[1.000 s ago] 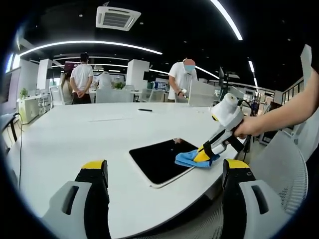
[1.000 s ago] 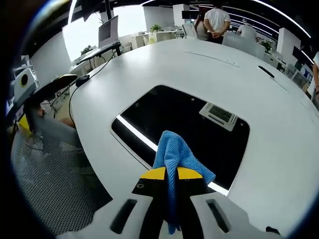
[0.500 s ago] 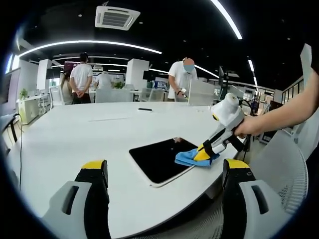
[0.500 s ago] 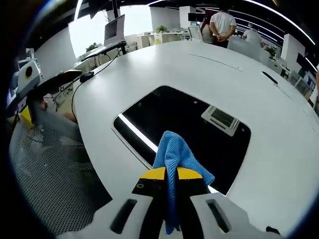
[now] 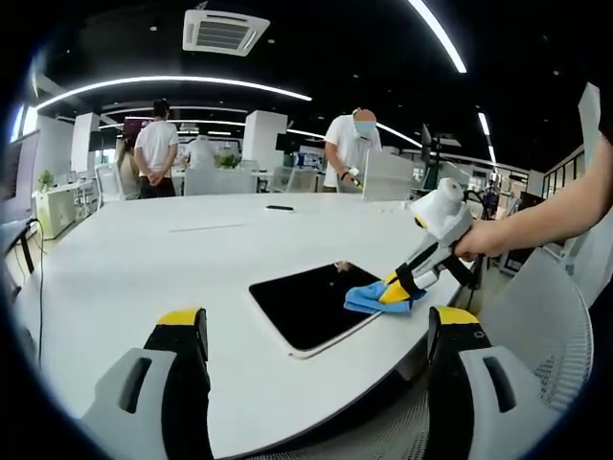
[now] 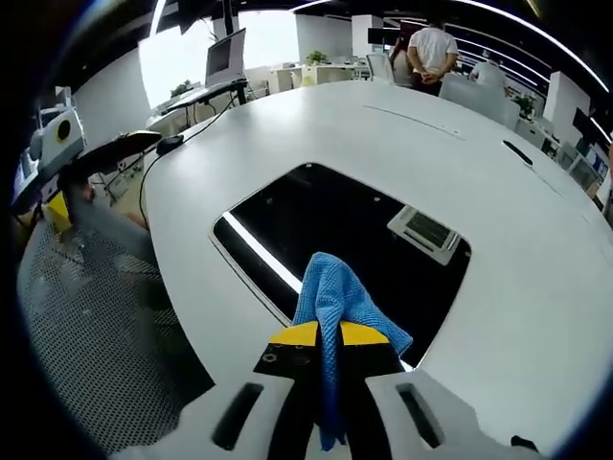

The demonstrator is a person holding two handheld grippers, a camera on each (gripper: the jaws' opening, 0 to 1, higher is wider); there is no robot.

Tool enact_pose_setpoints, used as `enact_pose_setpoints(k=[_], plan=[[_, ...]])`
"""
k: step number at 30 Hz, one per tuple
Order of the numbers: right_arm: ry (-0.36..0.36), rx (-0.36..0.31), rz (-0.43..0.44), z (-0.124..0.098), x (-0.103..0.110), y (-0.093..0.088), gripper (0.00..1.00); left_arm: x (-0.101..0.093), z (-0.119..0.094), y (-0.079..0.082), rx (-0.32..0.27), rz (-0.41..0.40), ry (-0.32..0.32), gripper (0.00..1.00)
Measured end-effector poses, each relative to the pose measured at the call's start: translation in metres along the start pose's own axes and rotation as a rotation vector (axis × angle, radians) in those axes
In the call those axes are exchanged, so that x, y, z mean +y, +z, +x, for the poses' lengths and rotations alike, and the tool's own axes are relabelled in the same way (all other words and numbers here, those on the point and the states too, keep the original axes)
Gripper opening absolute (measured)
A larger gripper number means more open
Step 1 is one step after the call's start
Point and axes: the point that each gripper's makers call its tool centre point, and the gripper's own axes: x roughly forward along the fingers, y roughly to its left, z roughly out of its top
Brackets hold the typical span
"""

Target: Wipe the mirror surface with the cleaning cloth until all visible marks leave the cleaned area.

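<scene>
Our right gripper [image 6: 326, 356], jaws clamped on the blue cleaning cloth [image 6: 337, 299], sits at the near edge of the mirror [image 6: 350, 238], whose dark glass stretches ahead to the far side, while our left gripper [image 5: 321, 331] hangs wide open, empty, well back.

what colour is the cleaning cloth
Blue: the cleaning cloth, clamped in the right gripper, shows best in the right gripper view.

Long ceiling light strips [image 5: 172, 84] light the room evenly and brightly against a dark ceiling. The white tabletop [image 5: 144, 259] shows soft, faint shadows. The mirror [image 6: 345, 240] reflects a light strip as a sharp glare line. Fisheye distortion bends straight lines near the edges; far windows [image 6: 259, 29] are overexposed.
</scene>
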Motion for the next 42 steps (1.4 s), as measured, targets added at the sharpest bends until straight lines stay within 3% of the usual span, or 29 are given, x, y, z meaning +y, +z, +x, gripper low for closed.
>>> enact_pose_setpoints(k=[14,33,42], plan=[[-0.024,0.012,0.035,-0.013,-0.015,-0.014,0.00,0.000,0.000,0.000,-0.002,-0.004,-0.003,0.94],[-0.012,-0.006,0.046,-0.013,-0.013,-0.012,0.00,-0.001,0.000,0.001,-0.004,-0.009,-0.010,0.94],[-0.031,-0.032,0.076,-0.006,-0.025,-0.003,0.00,-0.002,0.001,0.000,0.008,-0.009,-0.014,0.95]])
